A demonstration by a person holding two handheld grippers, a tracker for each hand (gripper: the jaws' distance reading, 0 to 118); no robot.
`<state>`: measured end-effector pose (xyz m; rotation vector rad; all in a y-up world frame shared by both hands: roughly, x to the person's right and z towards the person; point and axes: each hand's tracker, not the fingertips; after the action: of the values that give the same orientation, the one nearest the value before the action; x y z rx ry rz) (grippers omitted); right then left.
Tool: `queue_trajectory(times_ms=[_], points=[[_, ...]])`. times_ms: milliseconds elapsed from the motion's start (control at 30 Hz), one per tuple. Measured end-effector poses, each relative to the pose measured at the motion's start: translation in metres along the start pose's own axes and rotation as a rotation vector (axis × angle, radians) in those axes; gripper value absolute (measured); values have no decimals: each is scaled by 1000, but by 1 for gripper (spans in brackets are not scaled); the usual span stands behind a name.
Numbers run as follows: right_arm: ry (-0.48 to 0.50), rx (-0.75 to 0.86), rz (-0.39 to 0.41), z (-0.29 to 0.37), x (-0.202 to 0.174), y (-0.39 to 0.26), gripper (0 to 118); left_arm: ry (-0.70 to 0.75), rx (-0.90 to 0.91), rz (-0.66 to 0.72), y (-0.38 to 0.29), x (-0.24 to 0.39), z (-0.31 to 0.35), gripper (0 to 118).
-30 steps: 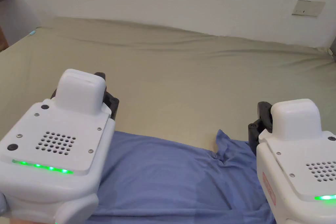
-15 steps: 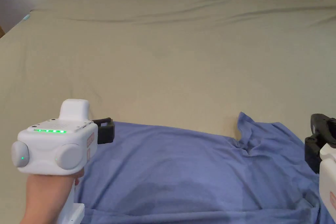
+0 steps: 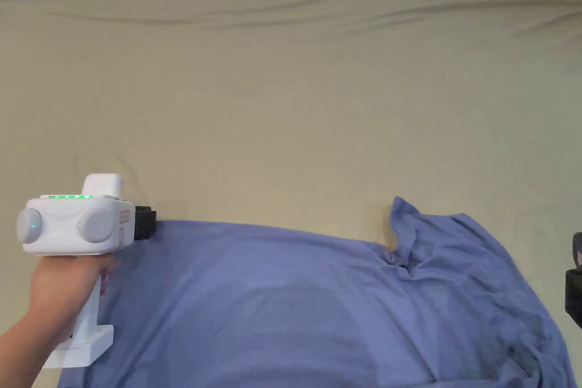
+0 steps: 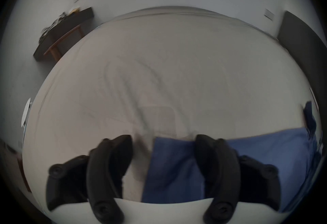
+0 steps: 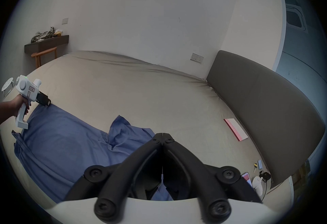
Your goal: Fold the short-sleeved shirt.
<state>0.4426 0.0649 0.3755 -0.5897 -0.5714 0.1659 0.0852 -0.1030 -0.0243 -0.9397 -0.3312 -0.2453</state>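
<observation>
A blue shirt (image 3: pixel 318 298) lies spread on the bed sheet (image 3: pixel 295 116). The left gripper (image 4: pixel 163 141) has its jaws wide apart at the shirt's far corner, the cloth edge lying between them, not pinched. The right gripper (image 5: pixel 162 135) is clenched, jaw tips pressed together with nothing between them, above the rumpled sleeve (image 5: pixel 122 127) just ahead of it.

place: home bedroom | signs: sheeted bed (image 5: pixel 141 89) — padded headboard (image 5: pixel 265 104) — wall shelf (image 5: pixel 46 44)
</observation>
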Motion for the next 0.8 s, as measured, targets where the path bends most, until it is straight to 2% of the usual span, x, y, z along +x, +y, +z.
queue_trajectory(times_ms=[67,100,133,200,300,433,567,600,633,700,733,800], points=[[3,-7,-5,-2,2,1,2,8,28,-2,1,9,9,32],[4,-8,-8,-4,2,1,2,-43,20,-18,1,16,15,10],[5,-9,-10,-5,1,2,2,-17,22,-61,1,23,17,5],[16,-13,-19,-8,3,5,2,26,14,-132,0,37,20,5],[33,-12,-37,-8,7,9,2,1,80,-82,-2,27,49,5],[54,-17,-29,-15,15,17,2,-20,196,-121,-9,22,105,5],[186,-146,-82,-46,26,24,3,-25,278,-125,-20,17,159,5],[215,-199,-94,-58,29,23,16,-20,275,-138,-24,18,171,5],[234,-222,-117,-69,31,20,37,-20,280,-145,-25,14,176,5],[272,-320,-132,-102,33,11,101,-26,287,-155,-34,14,192,5],[253,-379,-121,-117,34,5,109,-28,284,-160,-39,14,196,5],[198,-464,-113,-148,33,-11,109,-27,281,-166,-47,11,202,5]])
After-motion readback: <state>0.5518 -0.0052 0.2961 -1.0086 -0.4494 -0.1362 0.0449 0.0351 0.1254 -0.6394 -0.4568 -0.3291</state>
